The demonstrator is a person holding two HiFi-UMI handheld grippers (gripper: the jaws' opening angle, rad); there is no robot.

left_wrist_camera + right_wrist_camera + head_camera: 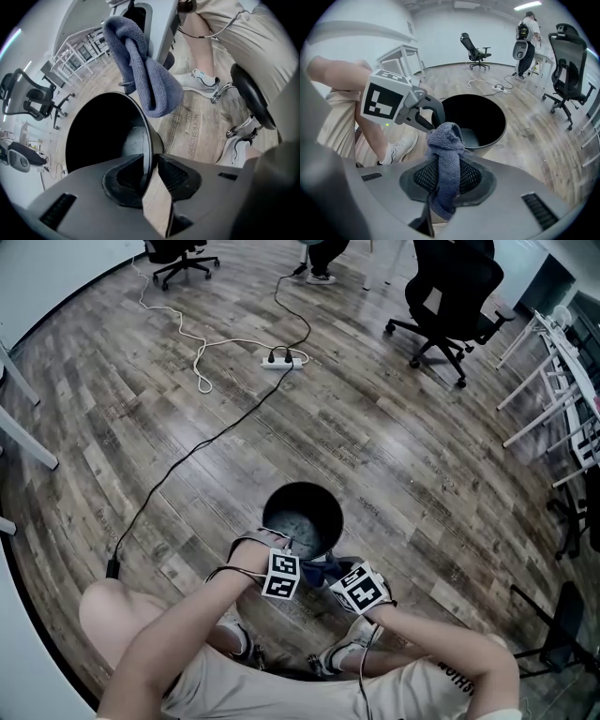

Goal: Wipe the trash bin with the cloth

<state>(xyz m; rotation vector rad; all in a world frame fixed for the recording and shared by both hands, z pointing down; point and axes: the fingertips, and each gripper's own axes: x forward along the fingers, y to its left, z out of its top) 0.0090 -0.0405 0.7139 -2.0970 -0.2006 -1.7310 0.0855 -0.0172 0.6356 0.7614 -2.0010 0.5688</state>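
A round black trash bin (268,514) stands on the wood floor just in front of my feet. My left gripper (277,549) points down at its near rim. In the left gripper view (151,172) the thin rim (153,140) runs between the two pads, and floor shows through the gap beside it. My right gripper (339,570) hangs above the floor to the right of the bin, shut on a bunched blue-grey cloth (445,159). The cloth (146,77) dangles over the bin's outer edge. From the right gripper view (446,177) I see the bin (502,126) beyond the cloth.
A white power strip (281,360) and long cables lie on the floor beyond the bin. Black office chairs (448,296) stand at the back, white table legs (553,381) at the right. My sneakers (349,650) and stool base (248,93) are close behind the grippers.
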